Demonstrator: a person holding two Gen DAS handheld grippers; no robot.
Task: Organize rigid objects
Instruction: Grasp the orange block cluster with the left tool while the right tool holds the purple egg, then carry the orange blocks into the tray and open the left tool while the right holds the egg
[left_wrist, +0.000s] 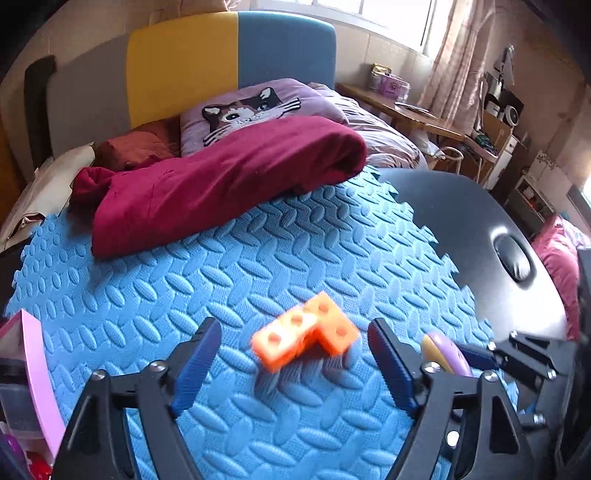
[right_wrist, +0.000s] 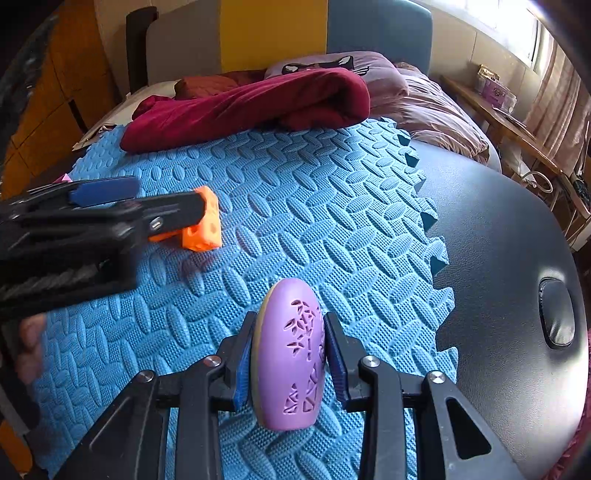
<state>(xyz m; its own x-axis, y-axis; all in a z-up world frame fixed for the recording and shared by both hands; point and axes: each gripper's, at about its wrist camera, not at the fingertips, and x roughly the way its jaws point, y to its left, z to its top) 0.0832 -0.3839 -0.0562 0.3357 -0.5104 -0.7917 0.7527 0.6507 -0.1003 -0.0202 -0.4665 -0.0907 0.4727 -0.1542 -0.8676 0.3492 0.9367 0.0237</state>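
Note:
An orange L-shaped block piece (left_wrist: 306, 334) lies on the blue foam mat (left_wrist: 229, 266), blurred, between my left gripper's (left_wrist: 295, 363) wide-open fingers without touching them. In the right wrist view the same orange piece (right_wrist: 203, 229) sits partly behind the left gripper (right_wrist: 110, 206). My right gripper (right_wrist: 290, 363) is shut on a purple oval case (right_wrist: 291, 354) with cut-out patterns, held upright over the mat (right_wrist: 314, 206). The purple case (left_wrist: 445, 350) and right gripper also show at the right in the left wrist view.
A dark red blanket (left_wrist: 221, 181) lies at the mat's far edge, with a cat pillow (left_wrist: 255, 110) behind it. A black table surface (right_wrist: 509, 266) lies right of the mat. A pink container (left_wrist: 33, 369) sits at the left edge.

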